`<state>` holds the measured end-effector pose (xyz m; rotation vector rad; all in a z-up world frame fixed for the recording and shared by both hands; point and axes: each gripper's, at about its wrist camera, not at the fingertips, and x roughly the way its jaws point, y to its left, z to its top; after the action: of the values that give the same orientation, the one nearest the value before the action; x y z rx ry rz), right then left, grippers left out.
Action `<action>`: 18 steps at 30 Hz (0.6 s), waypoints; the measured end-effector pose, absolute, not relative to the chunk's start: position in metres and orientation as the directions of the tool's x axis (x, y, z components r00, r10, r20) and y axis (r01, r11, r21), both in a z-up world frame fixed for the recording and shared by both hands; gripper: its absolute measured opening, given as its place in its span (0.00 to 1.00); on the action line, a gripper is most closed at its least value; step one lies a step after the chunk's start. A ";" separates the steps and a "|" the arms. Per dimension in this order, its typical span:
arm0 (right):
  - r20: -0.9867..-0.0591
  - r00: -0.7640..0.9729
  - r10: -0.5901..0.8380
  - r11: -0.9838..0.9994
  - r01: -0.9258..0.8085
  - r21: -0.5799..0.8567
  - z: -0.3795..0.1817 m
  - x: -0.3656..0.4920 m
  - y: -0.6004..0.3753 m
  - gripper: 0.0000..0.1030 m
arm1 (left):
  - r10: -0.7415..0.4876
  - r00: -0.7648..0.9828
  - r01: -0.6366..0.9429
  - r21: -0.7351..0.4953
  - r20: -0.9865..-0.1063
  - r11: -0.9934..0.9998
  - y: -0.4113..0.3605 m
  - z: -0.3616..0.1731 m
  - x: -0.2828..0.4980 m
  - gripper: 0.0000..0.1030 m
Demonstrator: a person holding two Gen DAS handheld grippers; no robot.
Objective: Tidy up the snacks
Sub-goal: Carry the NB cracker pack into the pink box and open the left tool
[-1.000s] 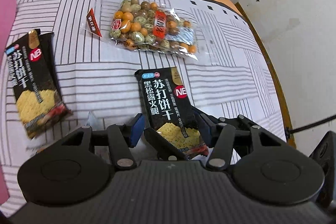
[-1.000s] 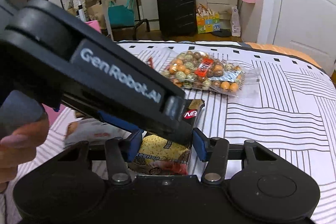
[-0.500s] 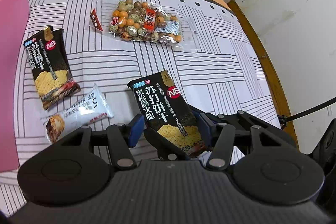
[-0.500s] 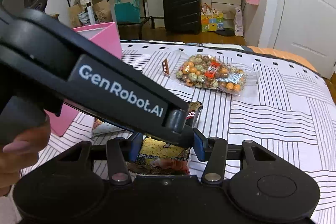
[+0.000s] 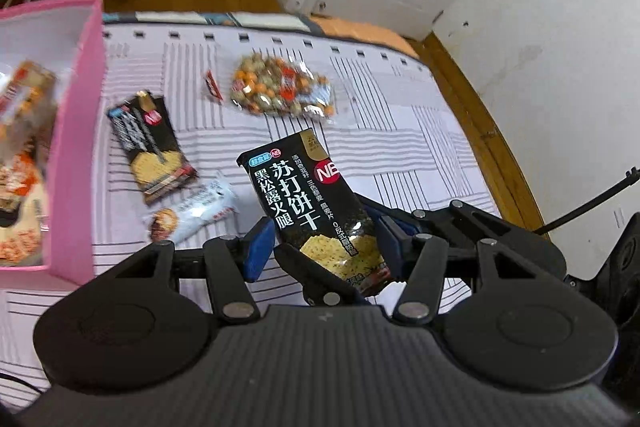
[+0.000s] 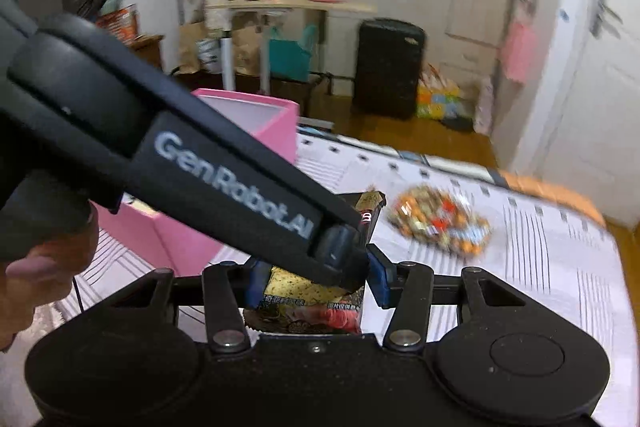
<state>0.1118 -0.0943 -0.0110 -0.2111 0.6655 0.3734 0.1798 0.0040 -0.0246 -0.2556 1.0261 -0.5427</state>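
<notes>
1. Snacks, loose on the striped bedcover (image 5: 400, 131): three packets lying flat, plus one held above it.
2. Black cracker packets, two. One black cracker packet (image 5: 316, 215) is held up off the cover, tilted, its lower end between the blue pads; white characters, a red round logo and a picture of yellow crackers on the front. The second cracker packet (image 5: 152, 147) lies to the left, near the box, blurred.
3. White wrapped bar (image 5: 196, 215), one, just beside the lying packet, on its near side.
4. Clear bag of coated nuts (image 5: 280, 91), one, on the far part of the cover; orange, brown and pale balls, red label.
5. Pink box (image 5: 76, 131), one, at the left edge; more packets inside, too blurred to count.
6. Left gripper (image 5: 320, 247): clamped on the held packet's lower part.
7. Right gripper (image 6: 316, 279): its pads stand at either edge of the same packet's bottom end; firm contact cannot be told, since the left gripper's finger crosses in front.
</notes>
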 end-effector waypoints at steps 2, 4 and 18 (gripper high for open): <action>-0.632 0.717 0.293 0.887 -0.450 -0.099 -0.003 0.115 -0.079 0.53 | -0.526 0.432 0.286 -0.442 -0.732 0.850 0.018 -0.016 0.175 0.53; -0.626 0.712 0.318 0.861 -0.493 -0.124 0.005 0.118 -0.062 0.53 | -0.492 0.479 0.249 -0.426 -0.726 0.870 0.032 -0.008 0.168 0.53; -0.596 0.585 0.550 0.651 -0.748 -0.134 -0.018 0.169 0.041 0.53 | -0.267 0.616 -0.064 -0.385 -0.741 0.921 0.153 -0.005 0.177 0.53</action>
<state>0.1690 0.0408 -0.0180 -0.3950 0.5473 0.7797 0.1765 0.1530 -0.0054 -0.3972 0.9053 -0.1208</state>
